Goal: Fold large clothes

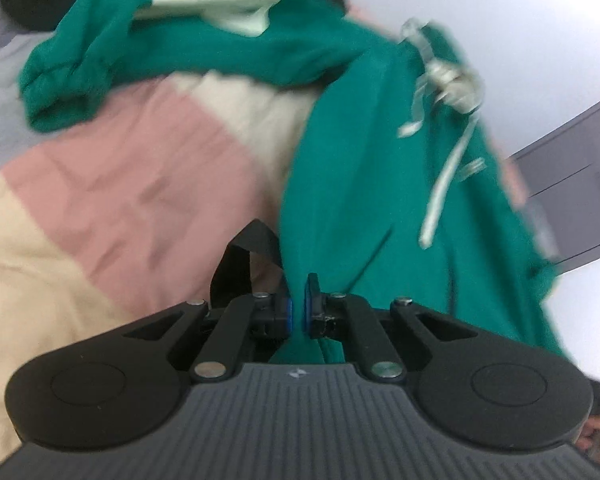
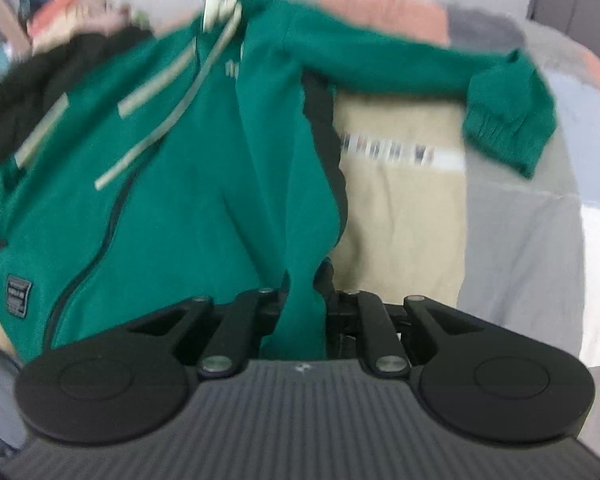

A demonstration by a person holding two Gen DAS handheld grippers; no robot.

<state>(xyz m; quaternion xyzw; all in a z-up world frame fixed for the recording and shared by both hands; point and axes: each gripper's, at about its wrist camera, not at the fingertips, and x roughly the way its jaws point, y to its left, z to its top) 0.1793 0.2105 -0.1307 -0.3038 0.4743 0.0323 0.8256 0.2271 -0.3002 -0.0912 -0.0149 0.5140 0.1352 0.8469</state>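
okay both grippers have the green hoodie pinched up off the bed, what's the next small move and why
Probably lower it flat onto the patchwork quilt: the green hoodie hangs bunched from the left gripper and right gripper, one sleeve dangling.

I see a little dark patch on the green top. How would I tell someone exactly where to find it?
Start at the patchwork bedspread, then the green hoodie that both grippers hold up over it. In the right wrist view, follow the dark zipper line down to the hem: the small dark rectangular label sits beside it, far from the pale drawstrings higher up.
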